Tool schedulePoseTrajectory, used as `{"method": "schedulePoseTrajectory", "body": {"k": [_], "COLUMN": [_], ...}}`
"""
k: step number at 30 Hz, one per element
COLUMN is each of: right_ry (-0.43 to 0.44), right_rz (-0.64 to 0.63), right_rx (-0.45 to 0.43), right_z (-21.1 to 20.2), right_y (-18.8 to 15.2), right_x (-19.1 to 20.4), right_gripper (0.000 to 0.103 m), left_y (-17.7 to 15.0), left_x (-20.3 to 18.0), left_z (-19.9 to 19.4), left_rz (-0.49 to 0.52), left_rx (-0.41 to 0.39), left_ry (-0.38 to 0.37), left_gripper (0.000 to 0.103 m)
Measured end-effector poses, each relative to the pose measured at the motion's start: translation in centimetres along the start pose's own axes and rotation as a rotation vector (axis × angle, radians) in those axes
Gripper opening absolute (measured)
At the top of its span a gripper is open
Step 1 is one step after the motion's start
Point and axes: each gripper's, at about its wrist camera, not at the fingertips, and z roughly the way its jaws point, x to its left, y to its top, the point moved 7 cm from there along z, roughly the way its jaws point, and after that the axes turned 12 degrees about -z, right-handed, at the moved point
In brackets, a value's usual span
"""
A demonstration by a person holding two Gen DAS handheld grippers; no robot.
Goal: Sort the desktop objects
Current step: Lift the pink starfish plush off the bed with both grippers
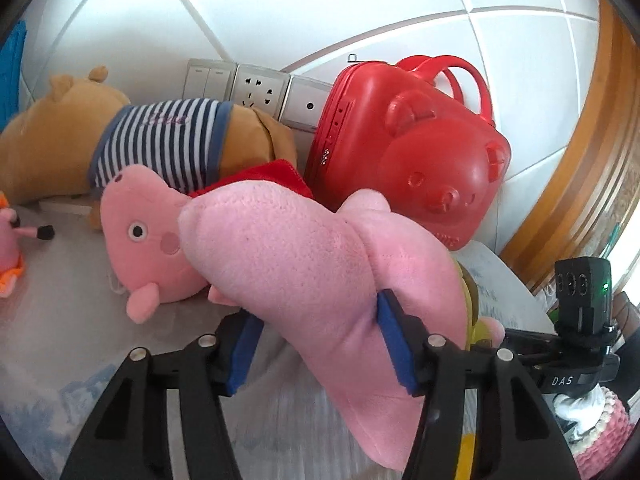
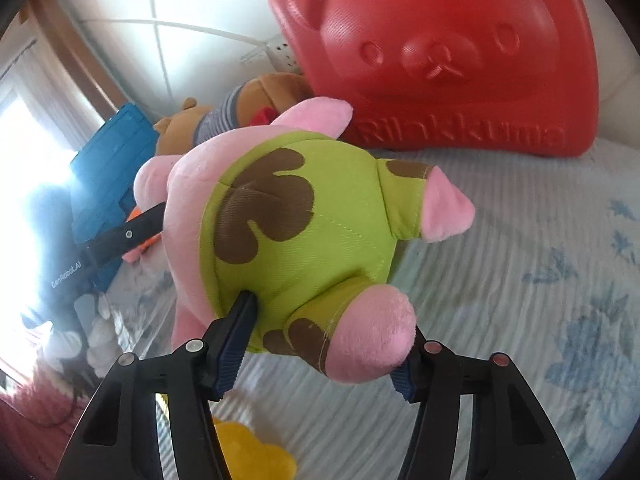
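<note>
A pink plush pig in green-and-brown clothes (image 2: 304, 220) is held by both grippers above the cloth-covered table. My left gripper (image 1: 320, 348) is shut on its pink head end (image 1: 312, 264). My right gripper (image 2: 324, 344) is shut on its green body and leg. The right gripper also shows at the right edge of the left wrist view (image 1: 580, 320). A Peppa Pig plush (image 1: 148, 236) lies on the table behind it. A brown bear plush in a striped shirt (image 1: 132, 136) lies against the wall.
A red bear-face case (image 1: 404, 152) stands against the tiled wall; it also shows in the right wrist view (image 2: 440, 52). A blue box (image 2: 108, 168) stands far left. A yellow item (image 2: 256, 456) lies below the right gripper. A small pink toy (image 1: 8, 248) sits at the left edge.
</note>
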Motion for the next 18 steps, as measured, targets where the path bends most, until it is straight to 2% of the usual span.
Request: {"method": "schedulePoseTrajectory", "body": {"k": [10,18], "right_ry": [0.035,0.083], "right_rz": [-0.082,-0.144], "right_rx": [-0.069,-0.085], "right_z": [-6.1,-10.2], "right_y": [1.3,0.5], "right_x": [6.5,13.4], "right_gripper": [0.059,0.059], "left_y": [1.0,-0.8], "left_x": [-1.8,-1.8], "left_z": [-10.3,-19.6], "left_rz": [-0.026,-0.056], "left_rx": [-0.098,-0.147], "left_ry": [0.013,0.066], "left_gripper": [0.056,0.056]}}
